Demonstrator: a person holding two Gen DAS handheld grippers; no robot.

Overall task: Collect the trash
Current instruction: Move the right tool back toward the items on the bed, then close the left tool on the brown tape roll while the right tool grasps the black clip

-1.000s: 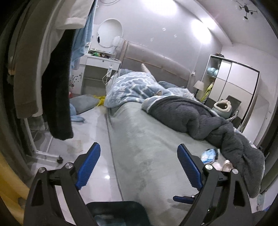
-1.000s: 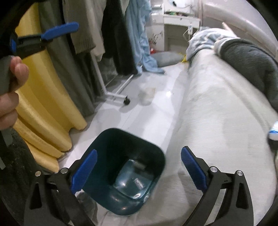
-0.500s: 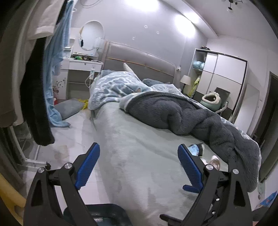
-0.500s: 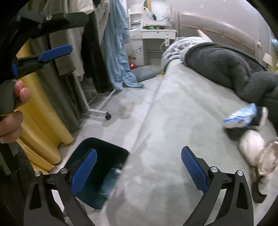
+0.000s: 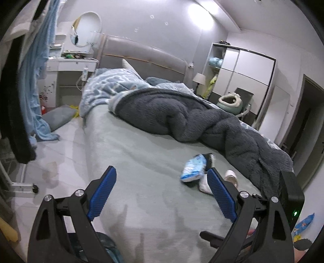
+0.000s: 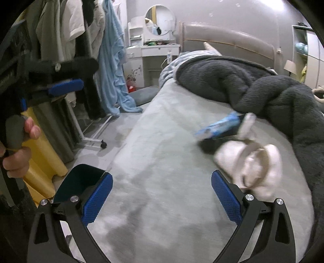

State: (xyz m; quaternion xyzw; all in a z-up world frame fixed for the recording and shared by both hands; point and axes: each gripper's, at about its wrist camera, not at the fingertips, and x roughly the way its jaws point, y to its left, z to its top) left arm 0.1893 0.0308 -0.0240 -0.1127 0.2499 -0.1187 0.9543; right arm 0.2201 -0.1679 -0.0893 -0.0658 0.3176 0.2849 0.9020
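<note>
where wrapper [image 6: 219,124] lies, dark blanket [image 6: 263,91] beside

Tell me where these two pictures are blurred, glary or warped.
Left wrist view: bright glare on the wall upper right; fisheye bends the wardrobe; the blue wrapper is slightly soft. Right wrist view: motion blur smears the blue wrapper and the white crumpled items; the gripper fingers stay sharp; corners are vignetted black.

Fluffy dark blanket [image 5: 202,121] on matt bedsheet [image 5: 141,165]; glossy blue wrapper [image 5: 193,168].
</note>
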